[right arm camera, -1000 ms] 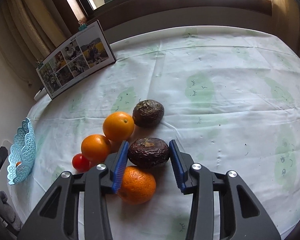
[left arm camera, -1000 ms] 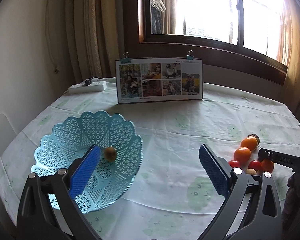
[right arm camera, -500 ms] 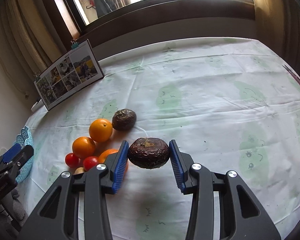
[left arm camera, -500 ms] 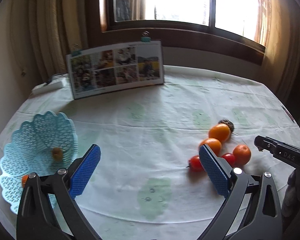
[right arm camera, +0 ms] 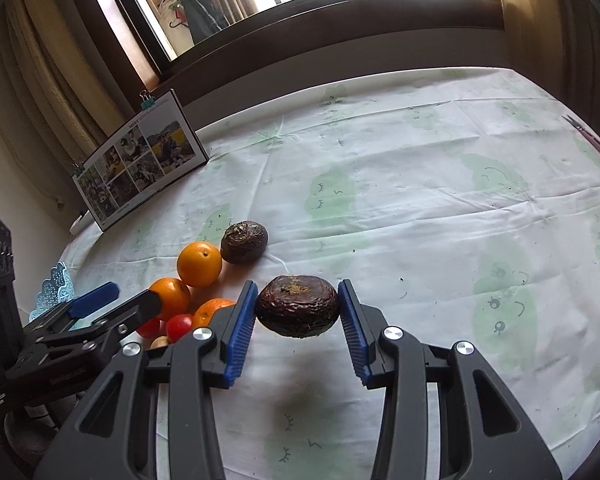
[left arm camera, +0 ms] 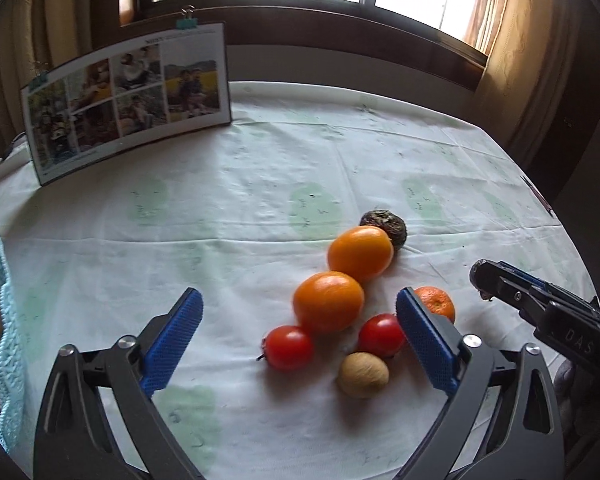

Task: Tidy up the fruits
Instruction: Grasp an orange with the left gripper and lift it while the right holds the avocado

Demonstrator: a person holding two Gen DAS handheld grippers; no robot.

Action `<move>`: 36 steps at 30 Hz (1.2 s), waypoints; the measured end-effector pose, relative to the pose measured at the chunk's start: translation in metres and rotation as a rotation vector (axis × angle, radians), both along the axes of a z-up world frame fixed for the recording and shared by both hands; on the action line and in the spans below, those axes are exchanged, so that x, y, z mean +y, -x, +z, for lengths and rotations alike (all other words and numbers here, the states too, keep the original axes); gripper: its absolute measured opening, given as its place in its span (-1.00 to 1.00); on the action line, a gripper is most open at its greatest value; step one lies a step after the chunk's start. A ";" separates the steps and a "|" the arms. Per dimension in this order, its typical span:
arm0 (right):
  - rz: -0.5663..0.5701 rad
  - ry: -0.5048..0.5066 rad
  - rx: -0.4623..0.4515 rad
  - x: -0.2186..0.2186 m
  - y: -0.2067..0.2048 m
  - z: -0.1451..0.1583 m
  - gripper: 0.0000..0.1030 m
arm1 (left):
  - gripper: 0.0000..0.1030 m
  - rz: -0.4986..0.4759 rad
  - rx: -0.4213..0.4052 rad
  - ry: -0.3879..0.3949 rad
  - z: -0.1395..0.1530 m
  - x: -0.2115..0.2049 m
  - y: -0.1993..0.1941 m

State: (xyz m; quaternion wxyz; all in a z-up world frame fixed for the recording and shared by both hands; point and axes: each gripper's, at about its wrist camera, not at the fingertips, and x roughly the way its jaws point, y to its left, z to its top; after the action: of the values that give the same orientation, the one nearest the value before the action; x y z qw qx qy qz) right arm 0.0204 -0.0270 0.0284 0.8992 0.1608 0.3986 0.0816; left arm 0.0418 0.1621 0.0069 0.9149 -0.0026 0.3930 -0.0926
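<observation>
Blue ribbed pads of your right gripper (right arm camera: 298, 312) pinch a dark wrinkled fruit (right arm camera: 297, 311) by its two sides, held clear of the cloth with its shadow below. Your left gripper (left arm camera: 298, 334) is spread wide, nothing between its fingers, poised over the fruit pile.

Pile, from the left wrist view: red tomato (left arm camera: 289, 347) between the pads at about 6 o'clock of the big orange (left arm camera: 328, 301). Second tomato (left arm camera: 381, 334) just beside the right pad; small tan fruit (left arm camera: 363, 374) at its 6 o'clock, touching or nearly so. Second orange (left arm camera: 360, 253) at 1 o'clock of the first, touching. Another dark wrinkled fruit (left arm camera: 385, 227) behind it. Small mandarin (left arm camera: 436, 302) partly hidden by the right pad.

Pale blue lattice basket (left arm camera: 0, 328) at 9 o'clock, frame edge, orange items inside, unclear which. Photo board (left arm camera: 126, 98) upright at 11 o'clock. White tablecloth (left arm camera: 260, 184) with green prints.
</observation>
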 end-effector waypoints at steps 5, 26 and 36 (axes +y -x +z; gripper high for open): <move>0.004 -0.002 0.001 0.000 0.000 -0.001 -0.19 | 0.39 -0.032 0.049 0.036 -0.008 -0.004 -0.013; 0.003 0.009 -0.010 0.003 0.001 -0.002 -0.19 | -0.16 0.004 -0.003 0.082 0.012 0.017 0.003; 0.005 0.015 -0.016 0.004 0.001 -0.001 -0.19 | -0.16 0.125 -0.095 0.038 0.035 0.050 0.024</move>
State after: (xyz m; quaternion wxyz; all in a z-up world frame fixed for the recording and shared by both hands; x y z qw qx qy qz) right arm 0.0191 -0.0231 0.0272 0.9034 0.1525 0.3921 0.0822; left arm 0.0174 0.2117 0.0416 0.9363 -0.0399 0.3463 -0.0426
